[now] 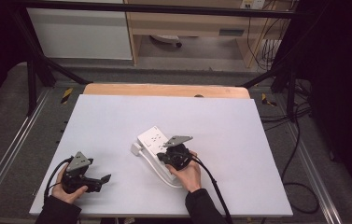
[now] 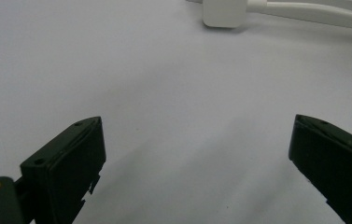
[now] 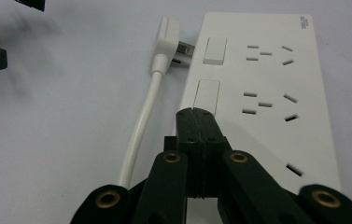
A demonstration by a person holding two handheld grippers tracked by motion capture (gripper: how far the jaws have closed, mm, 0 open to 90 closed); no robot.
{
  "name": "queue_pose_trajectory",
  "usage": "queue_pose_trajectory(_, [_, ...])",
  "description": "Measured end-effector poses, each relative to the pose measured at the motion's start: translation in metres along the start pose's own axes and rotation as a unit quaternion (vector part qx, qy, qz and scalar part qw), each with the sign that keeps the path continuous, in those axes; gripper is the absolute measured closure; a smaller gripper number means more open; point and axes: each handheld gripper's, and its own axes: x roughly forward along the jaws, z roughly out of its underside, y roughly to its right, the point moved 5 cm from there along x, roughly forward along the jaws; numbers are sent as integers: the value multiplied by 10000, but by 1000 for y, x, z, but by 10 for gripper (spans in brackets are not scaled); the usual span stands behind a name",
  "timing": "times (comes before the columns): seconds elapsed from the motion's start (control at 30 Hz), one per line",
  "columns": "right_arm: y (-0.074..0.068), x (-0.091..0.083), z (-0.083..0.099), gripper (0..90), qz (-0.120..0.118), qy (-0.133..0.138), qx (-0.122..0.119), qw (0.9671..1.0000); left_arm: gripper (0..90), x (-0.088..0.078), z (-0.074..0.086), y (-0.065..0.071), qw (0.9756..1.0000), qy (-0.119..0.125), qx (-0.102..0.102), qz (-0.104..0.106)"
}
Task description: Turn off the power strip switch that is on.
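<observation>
Pressing closed right gripper (image 3: 196, 122) onto flat white plastic power strip (image 3: 257, 88).
White plug (image 3: 166, 39) lies unplugged left of it; left gripper (image 2: 197, 158) waits open, empty.

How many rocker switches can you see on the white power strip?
2. One switch sits at the far end of the power strip, beside the plug; the other switch lies just beyond the shut right gripper. The gripper may hide more.
</observation>
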Motion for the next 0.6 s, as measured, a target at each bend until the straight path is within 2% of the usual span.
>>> queue_pose_trajectory(0.6, [-1,0,0,900,23,24,-58,10000,36,0,0,0,10000,-7,7,-10])
